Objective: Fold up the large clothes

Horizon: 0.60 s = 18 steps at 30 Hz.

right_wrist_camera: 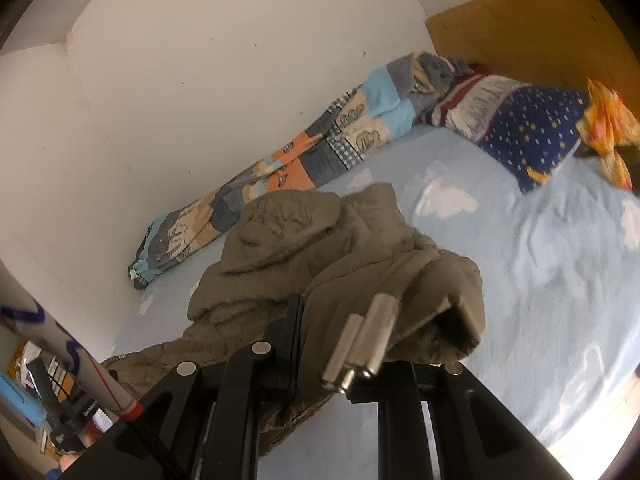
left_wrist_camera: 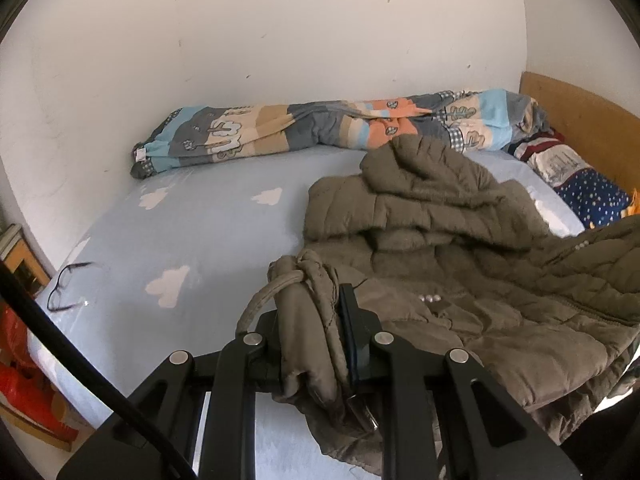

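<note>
An olive-brown quilted hooded jacket (left_wrist_camera: pixel 448 248) lies crumpled on the light blue bed sheet (left_wrist_camera: pixel 192 232), hood toward the wall. My left gripper (left_wrist_camera: pixel 316 320) is shut on a bunched edge of the jacket with a cord loop at its near left. In the right wrist view the jacket (right_wrist_camera: pixel 304 248) drapes over my right gripper (right_wrist_camera: pixel 340 336), which is shut on a fold of it; the right finger is hidden under fabric. Two metal zipper pulls (right_wrist_camera: pixel 360 344) hang over that gripper.
A rolled patchwork quilt (left_wrist_camera: pixel 320 128) lies along the white wall. A navy starred pillow (left_wrist_camera: pixel 588 192) and wooden headboard (left_wrist_camera: pixel 580 100) are at the right. Black eyeglasses (left_wrist_camera: pixel 68 284) lie on the sheet near the left edge. Red items (left_wrist_camera: pixel 24 380) stand beside the bed.
</note>
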Each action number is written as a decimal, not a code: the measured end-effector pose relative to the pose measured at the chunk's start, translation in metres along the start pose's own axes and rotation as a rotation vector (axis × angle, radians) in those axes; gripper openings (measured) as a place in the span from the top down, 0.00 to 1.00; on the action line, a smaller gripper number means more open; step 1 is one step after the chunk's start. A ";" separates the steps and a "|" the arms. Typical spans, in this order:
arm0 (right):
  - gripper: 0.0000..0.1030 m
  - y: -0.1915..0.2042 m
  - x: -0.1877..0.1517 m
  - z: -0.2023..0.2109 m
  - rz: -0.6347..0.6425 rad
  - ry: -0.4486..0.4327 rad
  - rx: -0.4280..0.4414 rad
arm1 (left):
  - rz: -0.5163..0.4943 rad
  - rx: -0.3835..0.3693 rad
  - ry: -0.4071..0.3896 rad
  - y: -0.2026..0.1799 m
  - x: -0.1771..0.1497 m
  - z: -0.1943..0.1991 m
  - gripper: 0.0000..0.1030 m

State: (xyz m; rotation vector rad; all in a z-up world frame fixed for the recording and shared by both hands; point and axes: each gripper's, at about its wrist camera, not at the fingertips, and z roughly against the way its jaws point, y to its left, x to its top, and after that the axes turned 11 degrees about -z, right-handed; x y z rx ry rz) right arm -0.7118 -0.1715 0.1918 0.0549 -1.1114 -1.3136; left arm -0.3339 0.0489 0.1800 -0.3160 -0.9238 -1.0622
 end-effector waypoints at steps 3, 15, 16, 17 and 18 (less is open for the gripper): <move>0.84 0.007 0.019 -0.006 -0.007 -0.008 0.010 | 0.017 -0.022 -0.004 0.007 0.025 -0.005 0.80; 0.84 0.035 0.120 -0.086 -0.057 -0.028 0.021 | 0.120 -0.037 -0.011 0.041 0.142 -0.077 0.49; 0.84 0.036 0.127 -0.094 -0.057 -0.028 0.017 | 0.115 0.006 -0.034 0.044 0.155 -0.087 0.47; 0.84 0.036 0.137 -0.108 -0.061 -0.026 0.007 | 0.111 0.014 -0.046 0.046 0.164 -0.094 0.45; 0.84 0.034 0.147 -0.123 -0.074 -0.018 0.000 | 0.108 0.010 -0.050 0.049 0.173 -0.104 0.42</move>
